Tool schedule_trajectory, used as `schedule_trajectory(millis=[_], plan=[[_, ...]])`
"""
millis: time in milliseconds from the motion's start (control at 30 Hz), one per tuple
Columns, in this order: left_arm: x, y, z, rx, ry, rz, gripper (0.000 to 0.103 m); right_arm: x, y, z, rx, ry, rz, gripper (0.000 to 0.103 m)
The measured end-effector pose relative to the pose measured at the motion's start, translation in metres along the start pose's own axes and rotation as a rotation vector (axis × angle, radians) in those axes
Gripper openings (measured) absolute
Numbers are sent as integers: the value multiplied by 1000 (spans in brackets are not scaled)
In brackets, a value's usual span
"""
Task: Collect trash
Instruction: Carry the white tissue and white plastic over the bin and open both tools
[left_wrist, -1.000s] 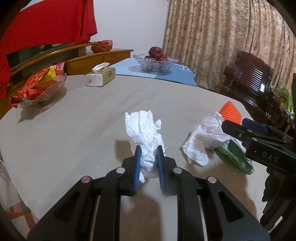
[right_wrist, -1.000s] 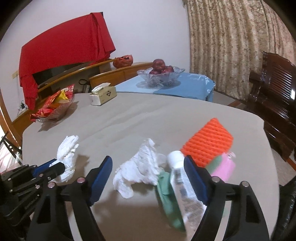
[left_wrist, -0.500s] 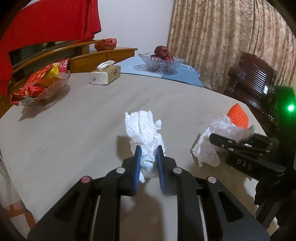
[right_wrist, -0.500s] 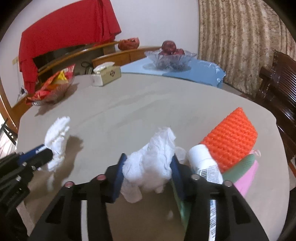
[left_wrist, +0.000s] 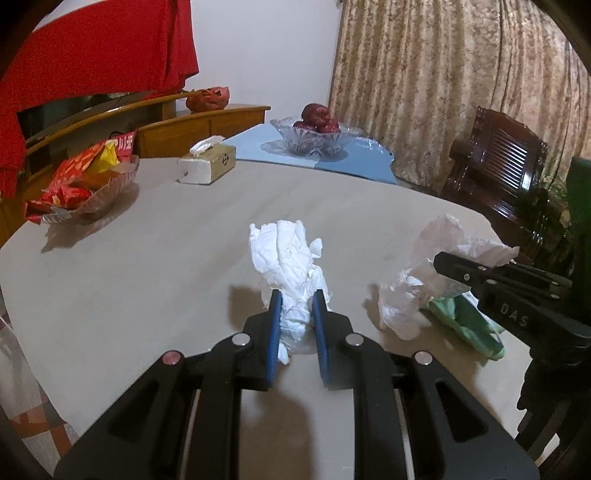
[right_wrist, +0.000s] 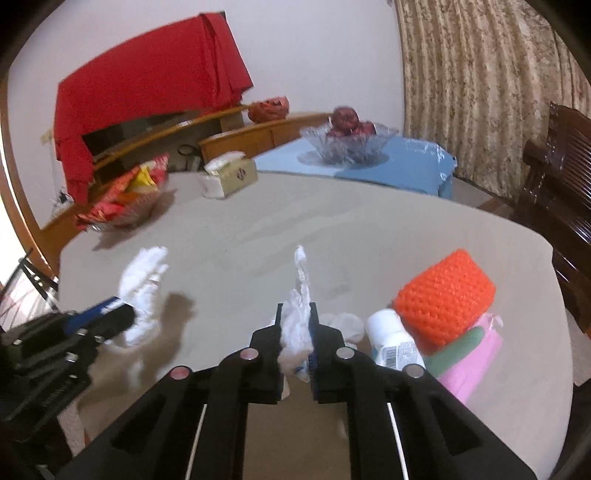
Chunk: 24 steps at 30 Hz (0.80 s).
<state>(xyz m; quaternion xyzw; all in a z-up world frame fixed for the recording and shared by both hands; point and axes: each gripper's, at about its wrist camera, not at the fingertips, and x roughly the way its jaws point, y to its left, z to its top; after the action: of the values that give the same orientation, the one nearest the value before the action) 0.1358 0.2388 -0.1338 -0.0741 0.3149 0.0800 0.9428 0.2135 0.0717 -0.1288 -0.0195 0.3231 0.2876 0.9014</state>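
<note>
Left gripper was clamped on a crumpled white tissue, held just above the round table. Right gripper was closed tight on a second tissue, squeezed thin between the fingers, beside a white bottle, an orange sponge and a green cloth. Tissue box, snack bowl and fruit bowl sat well apart at the far side.

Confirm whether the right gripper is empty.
No. The right gripper is shut on a crumpled white tissue pinched between its blue pads.
</note>
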Motion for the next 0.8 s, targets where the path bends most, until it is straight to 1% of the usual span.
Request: schedule_trajectory(millis=[167,367,567,800], plan=[[-14,-11,8,8,-26,-16,16,-26,2,8,-2,-46,20,10],[-29,-34,14,35,-46,-47,16,-58,-2,12,-3,-90,12,10],[-42,-59,15,64,-54,-89,16,-91,-14,11,4,-118,-13,10],[-56,-97,14,107,-66,-157,16,-131,-38,4,21,-142,-72,10]])
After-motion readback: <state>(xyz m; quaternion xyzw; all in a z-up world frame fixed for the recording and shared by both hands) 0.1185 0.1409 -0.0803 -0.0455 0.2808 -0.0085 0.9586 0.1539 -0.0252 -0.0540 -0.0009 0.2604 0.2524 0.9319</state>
